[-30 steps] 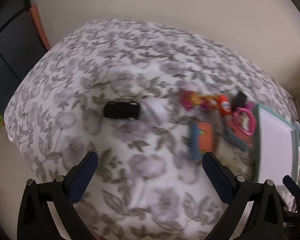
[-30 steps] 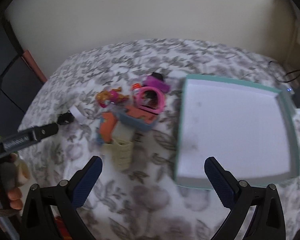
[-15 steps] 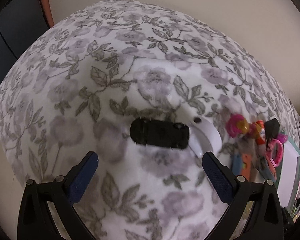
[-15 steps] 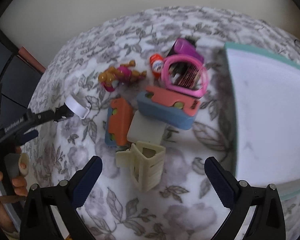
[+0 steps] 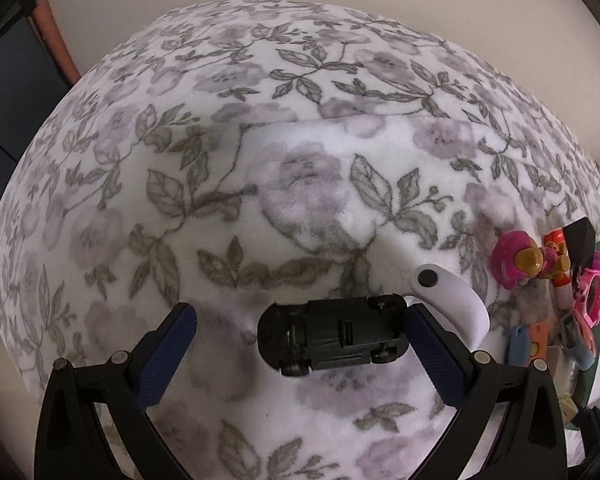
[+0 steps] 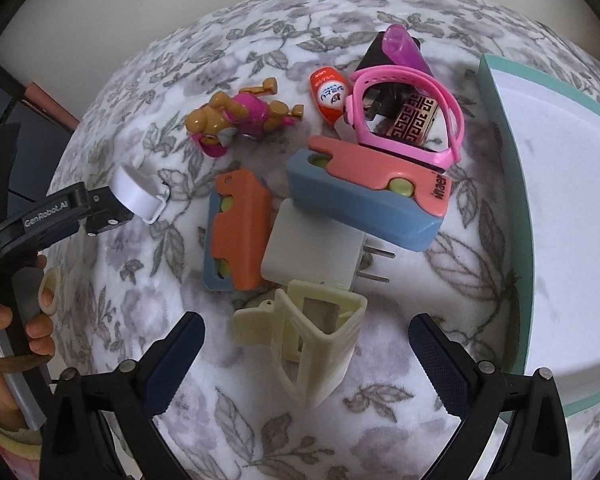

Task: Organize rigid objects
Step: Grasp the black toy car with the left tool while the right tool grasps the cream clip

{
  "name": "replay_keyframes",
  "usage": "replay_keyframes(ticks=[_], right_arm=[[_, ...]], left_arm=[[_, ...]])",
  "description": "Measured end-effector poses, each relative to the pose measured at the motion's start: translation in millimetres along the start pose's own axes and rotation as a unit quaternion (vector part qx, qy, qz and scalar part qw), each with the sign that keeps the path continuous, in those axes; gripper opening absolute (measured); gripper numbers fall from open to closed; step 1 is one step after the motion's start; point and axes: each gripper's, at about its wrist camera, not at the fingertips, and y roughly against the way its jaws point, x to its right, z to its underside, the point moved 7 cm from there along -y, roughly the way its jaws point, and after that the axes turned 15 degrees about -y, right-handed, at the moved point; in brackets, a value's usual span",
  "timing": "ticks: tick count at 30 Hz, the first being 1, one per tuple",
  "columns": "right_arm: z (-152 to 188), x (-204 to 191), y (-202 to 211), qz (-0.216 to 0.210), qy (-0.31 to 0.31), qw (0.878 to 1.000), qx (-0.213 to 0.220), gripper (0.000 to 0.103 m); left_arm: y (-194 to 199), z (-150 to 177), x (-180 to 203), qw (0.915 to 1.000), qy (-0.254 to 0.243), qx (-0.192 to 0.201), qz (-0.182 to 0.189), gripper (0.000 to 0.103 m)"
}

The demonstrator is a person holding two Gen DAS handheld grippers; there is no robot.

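Observation:
A black toy car (image 5: 332, 336) lies sideways on the floral blanket (image 5: 300, 160), between the fingers of my open left gripper (image 5: 300, 340); the right finger (image 5: 432, 344) sits at the car's end. A white curved piece (image 5: 456, 300) rests just right of the car. My right gripper (image 6: 308, 360) is open and low over a cream hair claw clip (image 6: 312, 340), which lies between its fingers. Behind the clip are a white plug adapter (image 6: 312, 252), an orange-and-blue case (image 6: 236, 232) and a larger blue-and-salmon case (image 6: 368, 200).
Further back lie a toy dog figure (image 6: 236, 120), an orange tube (image 6: 328, 92), a pink watch band (image 6: 408, 120) and a purple piece (image 6: 404, 48). A teal-rimmed white tray (image 6: 512, 200) fills the right side. A person's hand (image 6: 4, 340) holds the left gripper handle.
The left gripper has closed in on the black car, which now lies between its fingers. The right gripper has dropped toward the pile and now straddles the cream clip.

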Motion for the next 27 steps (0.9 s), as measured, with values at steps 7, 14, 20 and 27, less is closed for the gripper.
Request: replay_keyframes(ticks=[7,14,20,27], right_arm=[[-1.6,-4.4,-4.2,0.007,0.005,1.0,0.003,0.102],[-0.7,-1.8,-1.7,0.007,0.005,1.0,0.005,0.099],[0.5,-0.4,1.3,0.006,0.003,1.0,0.005,0.098],[2.5,2.0,4.4,0.018,0.006,1.0,0.01,0.08]], left_arm=[[-0.5,-1.0,9.7,0.9997,-0.025,0.003,0.002,0.103],[-6.1,4.5,12.7,0.9997,-0.025,-0.007,0.001,0.1],[-6.3,4.8,12.4,0.9998,-0.015,-0.013,0.005,0.082],[-4.4,11.4,6.9,0.9996,-0.001,-0.026,0.01,0.077]])
